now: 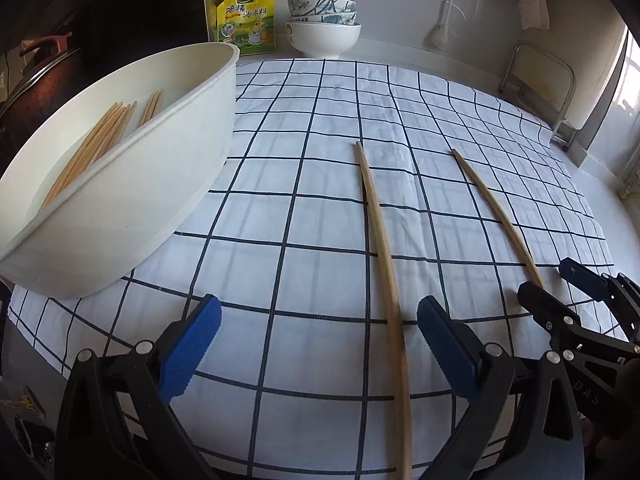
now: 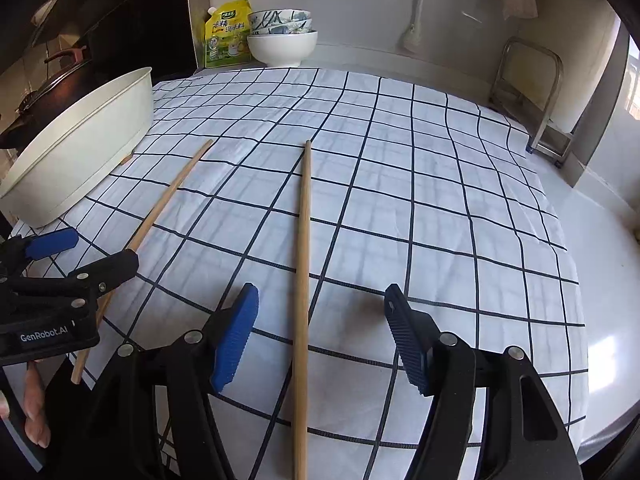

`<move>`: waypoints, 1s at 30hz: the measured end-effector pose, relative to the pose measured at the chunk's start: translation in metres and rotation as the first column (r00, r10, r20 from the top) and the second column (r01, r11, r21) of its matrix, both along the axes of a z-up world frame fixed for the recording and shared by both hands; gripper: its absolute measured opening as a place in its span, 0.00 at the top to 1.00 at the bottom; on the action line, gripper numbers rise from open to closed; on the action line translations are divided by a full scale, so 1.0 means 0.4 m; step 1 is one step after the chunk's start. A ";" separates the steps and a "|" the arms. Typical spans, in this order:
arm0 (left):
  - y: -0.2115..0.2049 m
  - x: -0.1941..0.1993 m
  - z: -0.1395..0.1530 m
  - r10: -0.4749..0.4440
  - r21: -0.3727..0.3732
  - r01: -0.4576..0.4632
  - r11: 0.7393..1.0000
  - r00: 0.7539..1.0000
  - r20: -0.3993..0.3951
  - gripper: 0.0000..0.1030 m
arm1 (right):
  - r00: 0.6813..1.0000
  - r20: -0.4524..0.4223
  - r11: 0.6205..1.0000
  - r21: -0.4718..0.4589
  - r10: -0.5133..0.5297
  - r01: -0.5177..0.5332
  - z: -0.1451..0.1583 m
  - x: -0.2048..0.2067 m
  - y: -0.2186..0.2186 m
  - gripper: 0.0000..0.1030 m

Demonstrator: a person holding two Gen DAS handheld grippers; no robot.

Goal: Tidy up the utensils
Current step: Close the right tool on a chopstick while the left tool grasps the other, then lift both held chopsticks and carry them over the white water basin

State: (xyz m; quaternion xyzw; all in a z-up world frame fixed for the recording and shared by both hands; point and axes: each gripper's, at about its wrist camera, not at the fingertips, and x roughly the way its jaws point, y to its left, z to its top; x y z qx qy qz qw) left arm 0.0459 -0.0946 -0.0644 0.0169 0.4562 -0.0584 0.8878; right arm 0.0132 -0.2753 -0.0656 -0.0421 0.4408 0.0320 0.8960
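Right wrist | checked cloth (image 2: 400, 184) on white counter (image 2: 600, 280) | both tools gape, empty

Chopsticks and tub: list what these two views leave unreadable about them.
- Chopsticks in the tub: left wrist view, near wall of the white tub hides their lower parts; count unclear.
- Tub interior: right wrist view, wall hides it.
- Left loose chopstick: lower frame edge cuts its near end.
- Right loose chopstick: same in right wrist view.
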 end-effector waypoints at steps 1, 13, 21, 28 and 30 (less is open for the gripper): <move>-0.005 0.001 -0.001 -0.001 0.009 0.001 1.000 1.000 -0.001 0.06 | 1.000 0.001 1.000 -0.003 0.005 -0.005 0.000 0.002 0.001 0.39; -0.045 -0.004 0.011 -0.052 0.025 0.052 0.998 0.999 0.013 0.40 | 0.998 0.009 0.998 0.012 0.063 -0.063 0.002 -0.004 0.015 0.63; -0.063 -0.016 0.022 -0.122 -0.053 0.120 0.991 0.992 -0.028 0.93 | 0.998 0.001 0.998 0.016 0.058 -0.058 0.006 0.000 0.030 0.94; -0.023 -0.029 0.083 -0.135 -0.110 0.135 0.985 0.991 0.013 0.93 | 1.000 0.006 0.993 0.117 0.003 -0.003 0.033 -0.002 0.018 0.94; -0.002 -0.028 0.110 -0.128 -0.123 0.132 0.984 0.991 0.034 0.93 | 1.000 0.023 0.990 0.143 -0.002 -0.001 0.056 0.000 0.031 0.94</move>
